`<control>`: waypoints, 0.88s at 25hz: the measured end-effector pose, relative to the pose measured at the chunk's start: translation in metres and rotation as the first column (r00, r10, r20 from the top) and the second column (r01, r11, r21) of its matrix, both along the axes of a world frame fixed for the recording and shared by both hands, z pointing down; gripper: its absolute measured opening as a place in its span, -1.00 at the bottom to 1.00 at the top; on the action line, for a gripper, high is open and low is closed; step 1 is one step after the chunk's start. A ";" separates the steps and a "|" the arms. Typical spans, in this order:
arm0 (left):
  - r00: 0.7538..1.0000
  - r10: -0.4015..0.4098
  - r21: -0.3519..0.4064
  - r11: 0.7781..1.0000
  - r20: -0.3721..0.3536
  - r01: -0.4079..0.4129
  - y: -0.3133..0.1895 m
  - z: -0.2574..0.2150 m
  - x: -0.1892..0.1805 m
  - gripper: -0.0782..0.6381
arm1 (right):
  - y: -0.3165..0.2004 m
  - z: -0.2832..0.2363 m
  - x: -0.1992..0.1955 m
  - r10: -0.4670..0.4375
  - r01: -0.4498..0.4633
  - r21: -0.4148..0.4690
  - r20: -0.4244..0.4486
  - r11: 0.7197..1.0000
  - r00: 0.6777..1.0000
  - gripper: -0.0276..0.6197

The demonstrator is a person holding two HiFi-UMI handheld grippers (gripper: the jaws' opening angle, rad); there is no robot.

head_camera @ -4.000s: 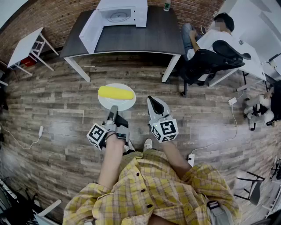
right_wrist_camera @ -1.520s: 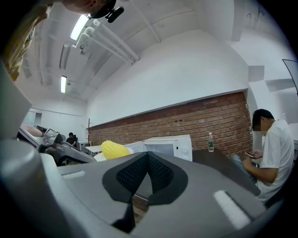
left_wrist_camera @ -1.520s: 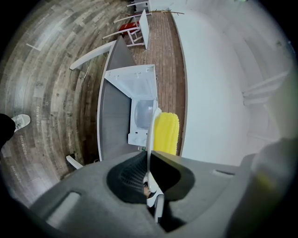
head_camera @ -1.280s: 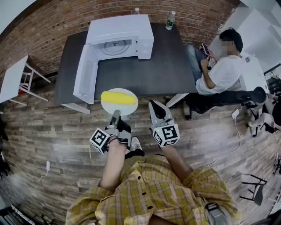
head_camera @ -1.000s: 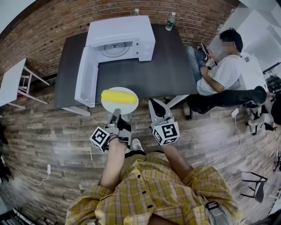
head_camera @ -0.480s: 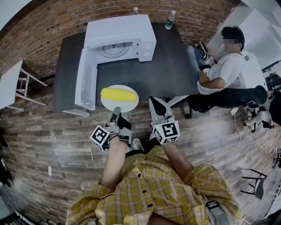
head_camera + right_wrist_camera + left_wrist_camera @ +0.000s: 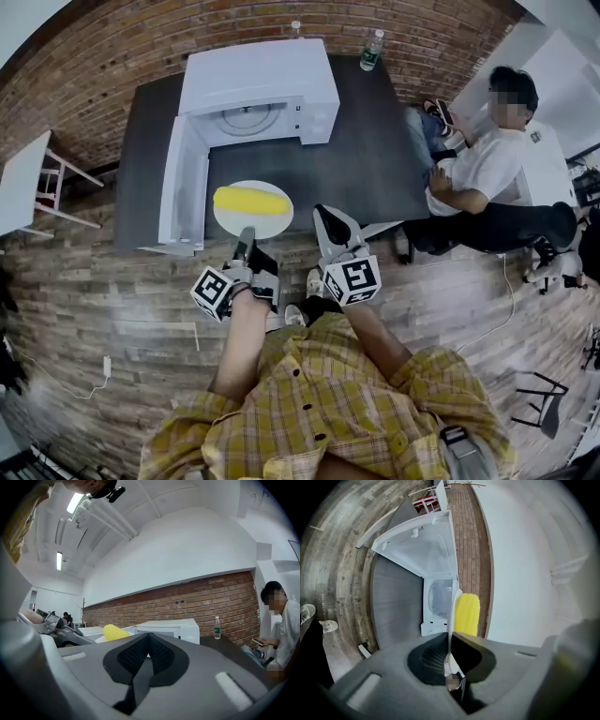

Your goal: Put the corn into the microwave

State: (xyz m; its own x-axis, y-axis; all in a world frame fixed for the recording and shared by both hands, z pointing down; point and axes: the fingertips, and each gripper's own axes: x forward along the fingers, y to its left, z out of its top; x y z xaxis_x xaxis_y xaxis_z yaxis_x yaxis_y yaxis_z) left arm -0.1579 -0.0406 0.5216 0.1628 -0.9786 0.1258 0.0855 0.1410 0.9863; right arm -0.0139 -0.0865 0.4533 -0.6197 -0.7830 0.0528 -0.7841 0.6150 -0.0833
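A yellow corn cob (image 7: 250,199) lies on a white plate (image 7: 272,223). My left gripper (image 7: 246,236) is shut on the plate's near rim and holds it level over the front of the dark table (image 7: 375,169). In the left gripper view the plate (image 7: 452,613) shows edge-on between the jaws, with the corn (image 7: 467,613) beside it. The white microwave (image 7: 258,89) stands at the back of the table, its door (image 7: 183,187) swung open to the left and its turntable showing. To the right of the plate my right gripper (image 7: 330,225) is shut and holds nothing.
A water bottle (image 7: 372,50) stands at the table's back right corner. A person (image 7: 497,159) sits at the table's right end. A small white table (image 7: 23,183) stands at the left by the brick wall. The floor is wood plank.
Both grippers and the plate with the corn have moved forward, from the table's front edge to over the tabletop beside the open door. The grip on the plate is unchanged.
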 end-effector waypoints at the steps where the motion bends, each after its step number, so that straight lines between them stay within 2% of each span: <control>1: 1.000 -0.002 0.004 1.000 0.000 0.002 -0.005 0.000 0.000 -0.73 | -0.004 -0.001 -0.001 -0.006 0.006 0.003 0.000 1.000 1.000 -0.91; 6: 1.000 -0.012 0.015 1.000 0.016 0.012 -0.028 -0.003 0.002 -0.73 | -0.028 -0.004 -0.004 -0.029 0.029 0.007 0.002 1.000 1.000 -0.91; 9: 0.999 -0.029 0.023 0.999 -0.014 0.029 -0.047 -0.006 0.007 -0.73 | -0.046 -0.004 -0.003 -0.045 0.045 0.003 0.005 0.999 0.999 -0.91; 14: 0.999 -0.049 0.006 0.999 0.001 0.049 -0.072 -0.002 0.010 -0.73 | -0.072 0.000 0.001 -0.069 0.069 -0.002 0.006 0.998 0.998 -0.91; 22: 0.995 -0.097 0.001 0.995 -0.016 0.097 -0.099 0.003 0.014 -0.73 | -0.098 0.008 0.009 -0.096 0.096 -0.007 0.010 0.995 0.995 -0.91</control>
